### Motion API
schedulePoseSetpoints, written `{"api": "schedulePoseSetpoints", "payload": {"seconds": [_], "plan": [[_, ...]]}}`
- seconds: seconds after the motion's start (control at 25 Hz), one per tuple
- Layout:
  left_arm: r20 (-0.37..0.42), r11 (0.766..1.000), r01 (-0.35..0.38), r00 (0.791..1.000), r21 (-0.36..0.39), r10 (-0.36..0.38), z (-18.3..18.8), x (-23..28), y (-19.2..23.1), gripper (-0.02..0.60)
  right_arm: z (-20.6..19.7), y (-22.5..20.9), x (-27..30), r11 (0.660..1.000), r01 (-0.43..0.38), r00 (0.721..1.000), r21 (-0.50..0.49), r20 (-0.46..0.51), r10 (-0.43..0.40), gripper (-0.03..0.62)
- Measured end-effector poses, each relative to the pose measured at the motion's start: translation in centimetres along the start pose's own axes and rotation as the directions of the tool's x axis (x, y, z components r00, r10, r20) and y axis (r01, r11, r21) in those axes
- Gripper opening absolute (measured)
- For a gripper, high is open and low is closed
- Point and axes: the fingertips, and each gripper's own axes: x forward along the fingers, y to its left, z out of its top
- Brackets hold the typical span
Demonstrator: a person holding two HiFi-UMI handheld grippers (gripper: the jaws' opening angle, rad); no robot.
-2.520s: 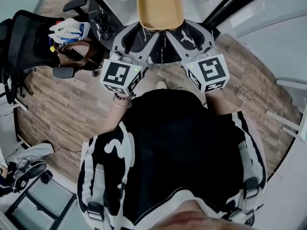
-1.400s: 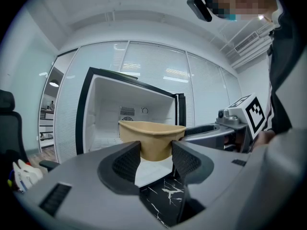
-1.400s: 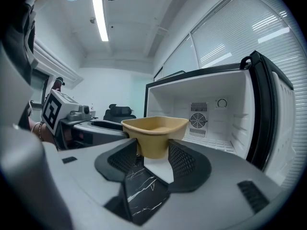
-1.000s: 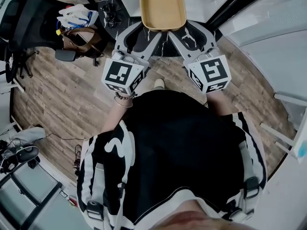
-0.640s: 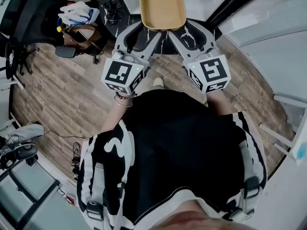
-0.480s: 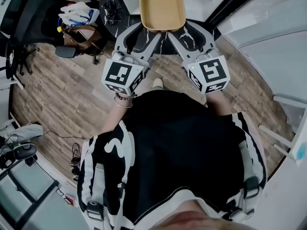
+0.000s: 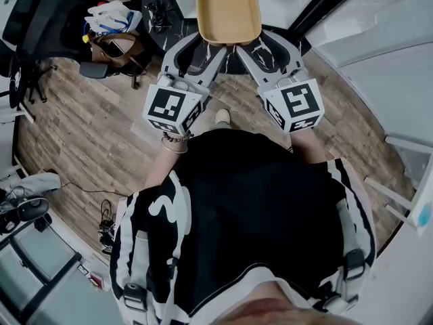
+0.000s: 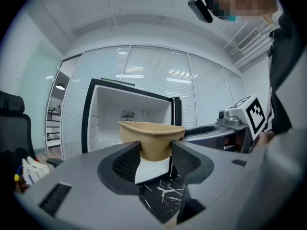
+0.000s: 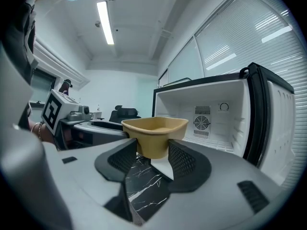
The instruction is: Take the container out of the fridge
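Bright, even indoor light; a ceiling strip lamp (image 9: 106, 23) glares. The 2 gripper views bend strongly, corners black, foreground soft.

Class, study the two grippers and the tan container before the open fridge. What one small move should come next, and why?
Probably draw both grippers back together, holding the container level. The left gripper and the right gripper each clamp its near end, it hangs in the air right in front of the open fridge, and a black marbled surface lies below.
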Motion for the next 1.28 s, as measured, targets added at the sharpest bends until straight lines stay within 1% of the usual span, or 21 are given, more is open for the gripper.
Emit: {"api": "schedulePoseSetpoints", "payload": {"seconds": [0.68,1.28], "plan": [[-0.003,1.000,-0.021,1.000,-0.010,0.021,-0.7,-1.7,-1.9,0.206,-0.8,1.4,-2.0,1.000,-0.021,1.000,0.001,-0.008,0.021,0.213],[0.008,1.000,-0.029,1.000,-0.011,0.030,-0.3,-3.5,-4.2,0.206,-0.8,2.8,-4.6,1.000,-0.025,1.000,-0.002,-0.004,0.025,0.213]]}}
